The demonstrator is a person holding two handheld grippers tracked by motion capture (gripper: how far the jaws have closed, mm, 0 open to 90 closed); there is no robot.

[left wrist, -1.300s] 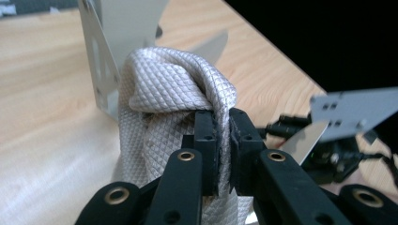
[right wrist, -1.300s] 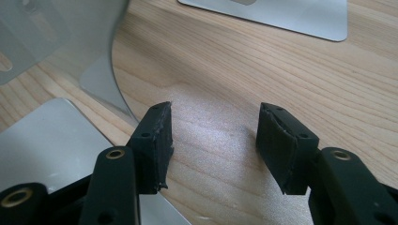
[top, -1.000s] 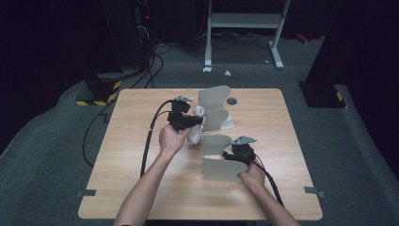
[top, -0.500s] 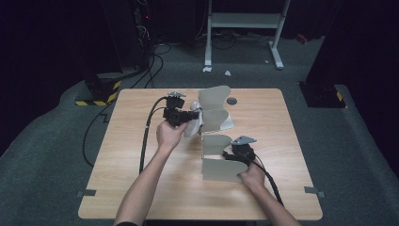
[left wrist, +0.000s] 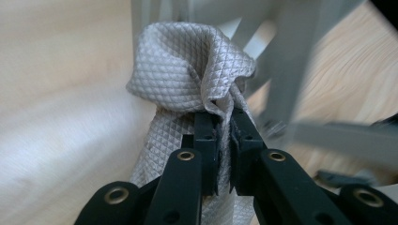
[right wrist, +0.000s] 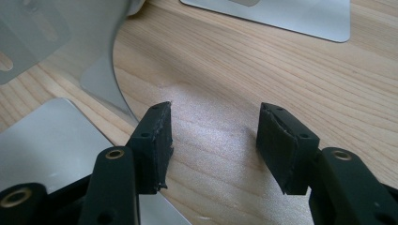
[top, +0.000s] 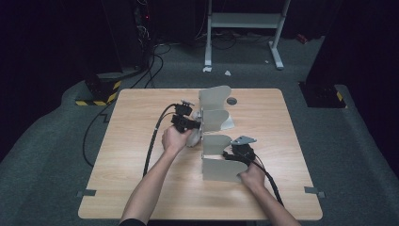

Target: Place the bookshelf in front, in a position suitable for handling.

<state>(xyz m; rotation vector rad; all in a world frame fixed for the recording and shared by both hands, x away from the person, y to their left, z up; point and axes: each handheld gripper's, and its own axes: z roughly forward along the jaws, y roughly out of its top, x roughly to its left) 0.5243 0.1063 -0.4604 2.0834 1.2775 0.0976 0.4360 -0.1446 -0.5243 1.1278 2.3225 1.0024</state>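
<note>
Grey quilted cloth [left wrist: 187, 79], bunched and clamped in the left tool [left wrist: 224, 124] beside the grey metal rack [top: 214, 117] near the surface's [top: 141, 188] middle, hanging not yet done; right tool [right wrist: 213, 140], jaws apart and empty, steadies the rack's near end.

I can read no text, label, brand or number anywhere here. The only sign-like marking I make out is the yellow-and-black hazard striping [top: 96, 102] on the floor by the far left corner of my counter [top: 141, 188], and it carries no words. The quilted grey cloth [left wrist: 187, 70] in my left tool's view shows only its diamond pattern, and the grey metal stand [top: 219, 162] has bare, unprinted plates. Nothing is printed on my tools either.
</note>
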